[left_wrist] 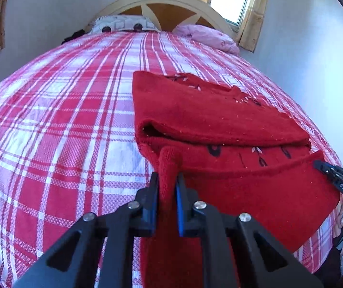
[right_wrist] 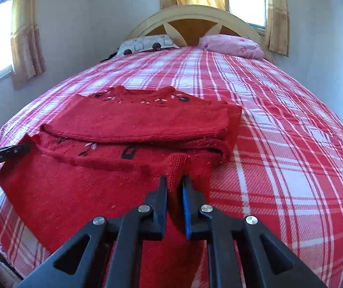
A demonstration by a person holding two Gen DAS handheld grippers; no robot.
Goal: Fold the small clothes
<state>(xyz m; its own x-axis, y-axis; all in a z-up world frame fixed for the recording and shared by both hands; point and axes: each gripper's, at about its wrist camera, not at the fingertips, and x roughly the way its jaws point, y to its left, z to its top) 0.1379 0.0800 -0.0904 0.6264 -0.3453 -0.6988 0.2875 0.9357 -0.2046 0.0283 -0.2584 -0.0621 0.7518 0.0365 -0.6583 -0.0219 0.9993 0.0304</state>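
At the left, the left hand-held gripper is clamped on a bunched ridge of the red sweater, the knit pinched between its two fingers at the near left corner of the garment. The sweater lies on the bed, which is covered in a red and white checked spread. The far part of the sweater is folded over on itself, so a thick doubled edge runs across its middle, and a band of small dark and pale stitched marks shows just below that edge. Toward the right, the right hand-held gripper is likewise closed on a raised pinch of the sweater at its near right corner. At the head of the bed, a patterned grey pillow sits left of a pink pillow, both against the arched headboard.
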